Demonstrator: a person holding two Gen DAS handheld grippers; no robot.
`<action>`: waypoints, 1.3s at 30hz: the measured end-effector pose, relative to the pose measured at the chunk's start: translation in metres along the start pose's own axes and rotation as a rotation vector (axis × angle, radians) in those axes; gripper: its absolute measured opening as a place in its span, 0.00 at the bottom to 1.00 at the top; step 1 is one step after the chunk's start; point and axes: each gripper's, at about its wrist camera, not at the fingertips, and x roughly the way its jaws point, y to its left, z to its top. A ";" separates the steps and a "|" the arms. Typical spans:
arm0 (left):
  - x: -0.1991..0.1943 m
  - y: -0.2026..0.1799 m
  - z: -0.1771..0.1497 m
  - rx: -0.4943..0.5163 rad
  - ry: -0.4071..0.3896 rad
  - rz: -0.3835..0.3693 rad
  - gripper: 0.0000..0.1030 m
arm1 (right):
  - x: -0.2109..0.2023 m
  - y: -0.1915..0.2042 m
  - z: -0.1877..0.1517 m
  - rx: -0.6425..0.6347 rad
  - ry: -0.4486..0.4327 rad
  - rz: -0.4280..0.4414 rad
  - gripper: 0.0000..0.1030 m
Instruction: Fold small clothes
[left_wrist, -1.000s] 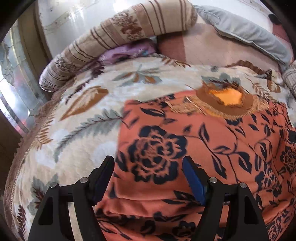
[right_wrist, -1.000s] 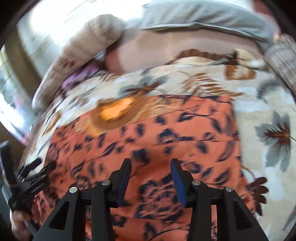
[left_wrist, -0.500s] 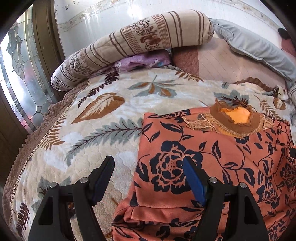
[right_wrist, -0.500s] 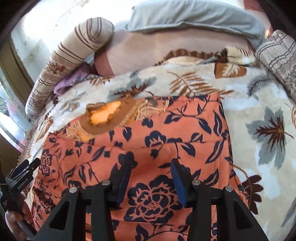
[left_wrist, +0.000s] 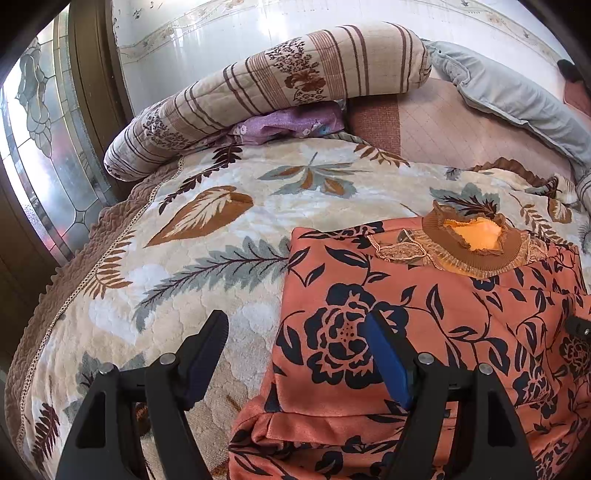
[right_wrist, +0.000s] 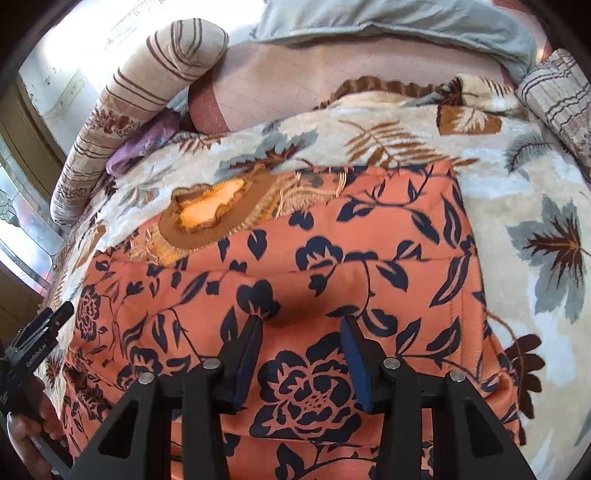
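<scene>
A leaf-patterned blanket (left_wrist: 221, 236) covers the bed, with one orange floral garment (right_wrist: 332, 266) lying flat on it. Two grippers hover above: the left gripper (left_wrist: 295, 332) gapes wide, the right gripper (right_wrist: 301, 323) stands half-open, both empty.

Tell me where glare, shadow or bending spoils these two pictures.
Left wrist view: glare whitens the wall, and the window frame curves. Right wrist view: the upper-left corner is washed out, and a soft shadow lies on the orange garment.
</scene>
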 end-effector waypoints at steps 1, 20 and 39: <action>0.003 0.000 -0.001 0.001 0.013 -0.002 0.74 | 0.004 -0.001 -0.001 0.001 0.016 -0.008 0.46; -0.050 0.066 -0.062 -0.071 0.166 -0.062 0.74 | -0.096 -0.052 -0.063 0.091 -0.022 0.061 0.52; -0.138 0.099 -0.217 -0.076 0.409 -0.278 0.26 | -0.184 -0.153 -0.204 0.181 0.085 0.004 0.54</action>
